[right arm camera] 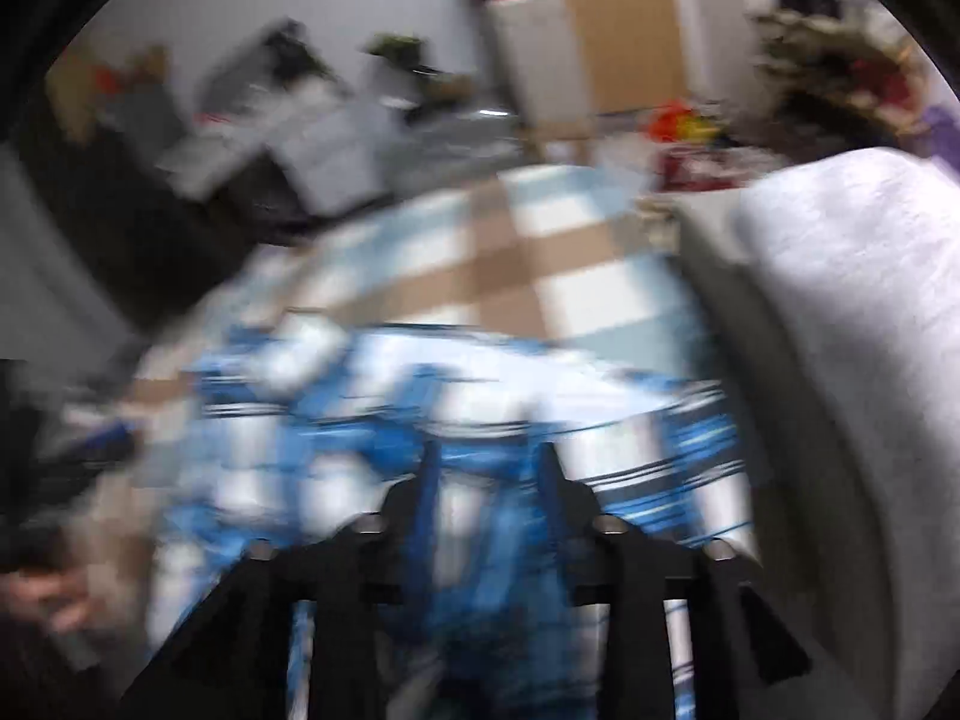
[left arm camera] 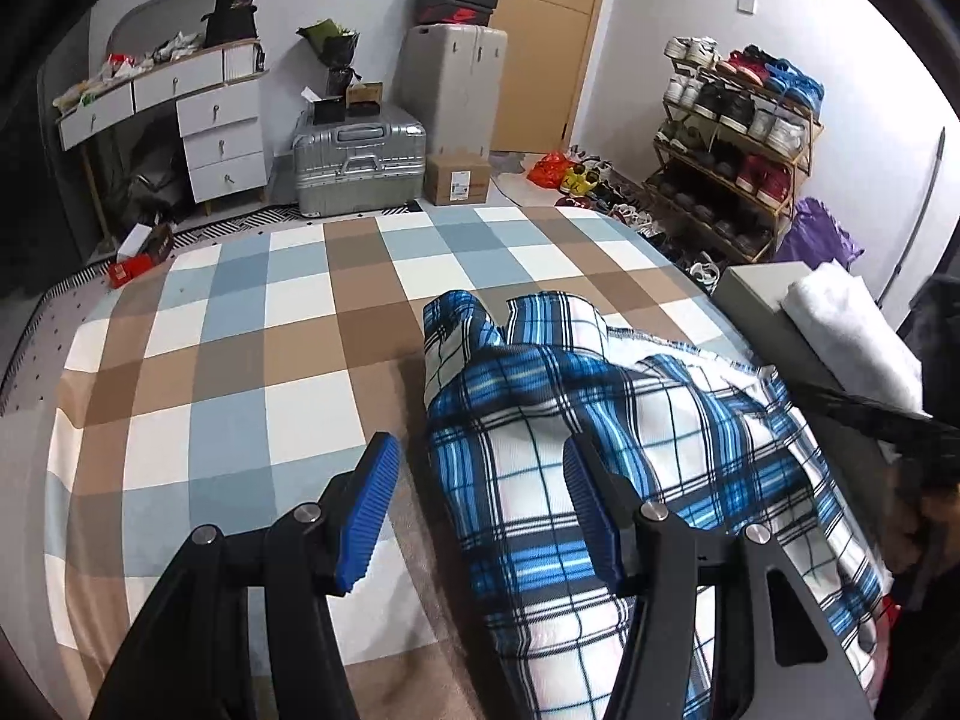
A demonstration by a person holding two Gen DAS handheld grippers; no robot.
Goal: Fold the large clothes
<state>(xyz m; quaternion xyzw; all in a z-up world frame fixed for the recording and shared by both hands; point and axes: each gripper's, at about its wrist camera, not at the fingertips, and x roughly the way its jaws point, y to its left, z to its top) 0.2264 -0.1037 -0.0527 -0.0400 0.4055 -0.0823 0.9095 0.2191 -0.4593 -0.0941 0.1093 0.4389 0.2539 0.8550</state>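
A blue-and-white plaid shirt lies on the right side of a bed with a blue, brown and white checked cover. A sleeve or fold of it points toward the far end. My left gripper hovers over the shirt's left edge, jaws wide apart, with nothing pinched between its blue pads. The right wrist view is badly blurred. There the right gripper is low over the plaid shirt, its fingers apart, and cloth shows in the gap.
A grey box topped by a folded white cloth sits at the bed's right edge, close to the right gripper. Beyond the bed stand a silver suitcase, a drawer unit, a shoe rack and a wooden door.
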